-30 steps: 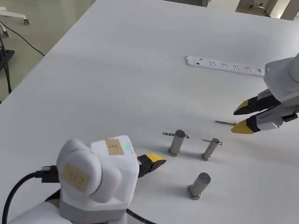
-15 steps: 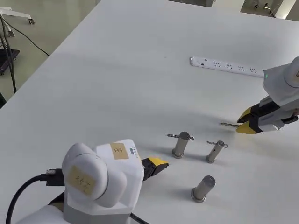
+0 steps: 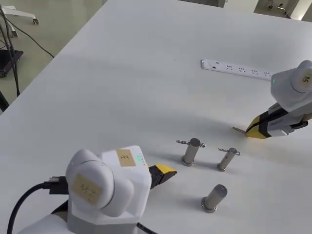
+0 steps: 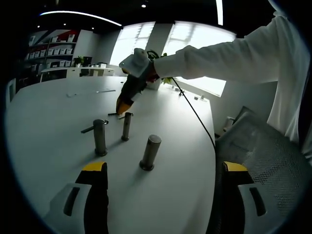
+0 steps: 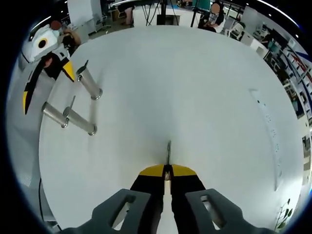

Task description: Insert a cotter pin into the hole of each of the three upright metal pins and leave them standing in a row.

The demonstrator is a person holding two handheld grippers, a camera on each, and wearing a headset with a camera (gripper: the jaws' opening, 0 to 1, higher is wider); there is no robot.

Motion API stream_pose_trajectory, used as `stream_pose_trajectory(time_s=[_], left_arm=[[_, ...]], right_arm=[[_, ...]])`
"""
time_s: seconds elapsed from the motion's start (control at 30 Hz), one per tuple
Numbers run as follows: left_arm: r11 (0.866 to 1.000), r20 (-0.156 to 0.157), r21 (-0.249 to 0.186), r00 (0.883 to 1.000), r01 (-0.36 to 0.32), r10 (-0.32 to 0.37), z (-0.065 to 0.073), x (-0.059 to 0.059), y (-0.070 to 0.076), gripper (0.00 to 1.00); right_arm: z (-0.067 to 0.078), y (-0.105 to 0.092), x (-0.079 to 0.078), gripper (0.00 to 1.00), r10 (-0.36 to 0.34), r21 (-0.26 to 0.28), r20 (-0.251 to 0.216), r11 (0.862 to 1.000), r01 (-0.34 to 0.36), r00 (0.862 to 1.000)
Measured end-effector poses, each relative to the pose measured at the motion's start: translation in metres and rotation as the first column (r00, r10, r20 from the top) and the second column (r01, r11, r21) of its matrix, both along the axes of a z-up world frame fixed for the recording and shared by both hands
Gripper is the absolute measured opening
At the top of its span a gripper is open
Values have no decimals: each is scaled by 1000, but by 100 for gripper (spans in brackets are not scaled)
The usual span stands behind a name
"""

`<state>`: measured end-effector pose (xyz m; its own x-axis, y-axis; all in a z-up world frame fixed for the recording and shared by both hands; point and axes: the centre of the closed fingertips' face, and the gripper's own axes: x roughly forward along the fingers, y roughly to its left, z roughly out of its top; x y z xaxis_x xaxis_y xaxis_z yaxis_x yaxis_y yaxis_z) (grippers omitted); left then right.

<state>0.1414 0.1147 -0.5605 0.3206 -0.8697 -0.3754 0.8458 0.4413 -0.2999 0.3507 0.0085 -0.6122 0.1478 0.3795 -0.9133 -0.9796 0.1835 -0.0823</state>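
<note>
White table (image 3: 122,73): our right gripper (image 3: 252,131) pinches the last cotter (image 5: 168,148), left gripper (image 4: 165,168) wide, empty; next we should thread the near pin (image 3: 214,196).

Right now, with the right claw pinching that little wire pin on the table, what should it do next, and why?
Probably lift the cotter pin and carry it toward the nearest metal pin. The right gripper is shut on the cotter pin's end, and that metal pin carries none, while the other two pins each hold one.
</note>
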Motion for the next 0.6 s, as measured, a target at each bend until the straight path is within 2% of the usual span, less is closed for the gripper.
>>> stream_pose_trajectory(time_s=[0.2,0.27,0.37,0.43,0.6], left_arm=[[1000,-4,5,1000,1,-1,-2,-2,1,96],[1000,-5,8,1000,2,-2,-3,-3,1,96],[1000,-13,9,1000,-4,4,-3,-3,2,96],[1000,-23,3,1000,-5,5,-2,-5,2,96],[1000,-22,1,1000,-19,19,-1,-3,3,96]], right_arm=[[-1,-3,5,0,-36,8,-9,999,36,999],[-1,-3,4,0,-21,10,3,1000,21,1000],[-1,-3,5,0,-63,16,-10,998,64,998],[0,-3,5,0,-66,14,-11,998,66,998],[1,-2,2,0,-84,-14,-10,996,84,996]])
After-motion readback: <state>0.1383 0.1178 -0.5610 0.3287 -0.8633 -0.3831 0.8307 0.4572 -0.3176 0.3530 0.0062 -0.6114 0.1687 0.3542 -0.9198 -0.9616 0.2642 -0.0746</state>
